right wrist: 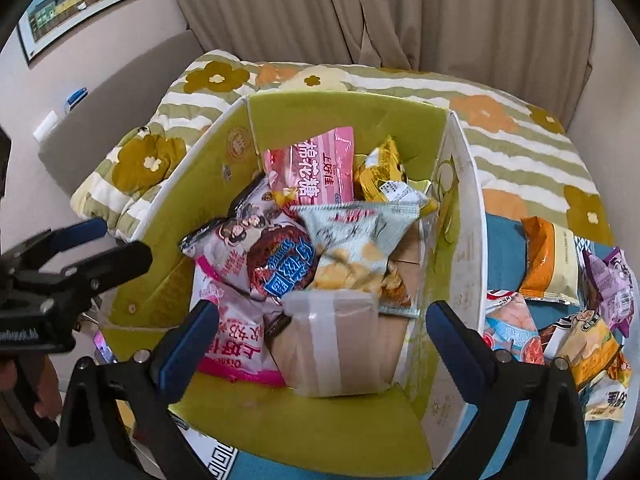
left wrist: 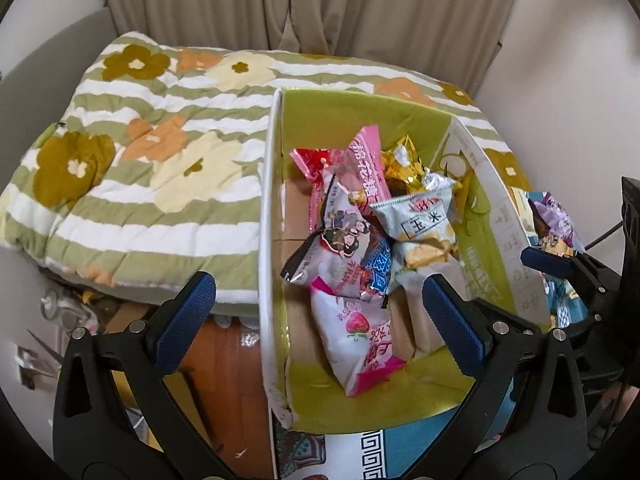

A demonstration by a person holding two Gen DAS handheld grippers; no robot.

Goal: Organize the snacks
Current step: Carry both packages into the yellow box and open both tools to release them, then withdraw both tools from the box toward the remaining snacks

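The left gripper (left wrist: 316, 320) is hovering with its jaws spread wide over the green-lined box (left wrist: 320, 120), whose near left wall is passing between them. Snack packets (left wrist: 360, 240) are lying heaped inside, and a flowered quilt (left wrist: 160, 160) is lying against the box's left wall.

A blue table (right wrist: 504, 236) carries the green box (right wrist: 344, 114) and loose snack packets (right wrist: 550, 264).
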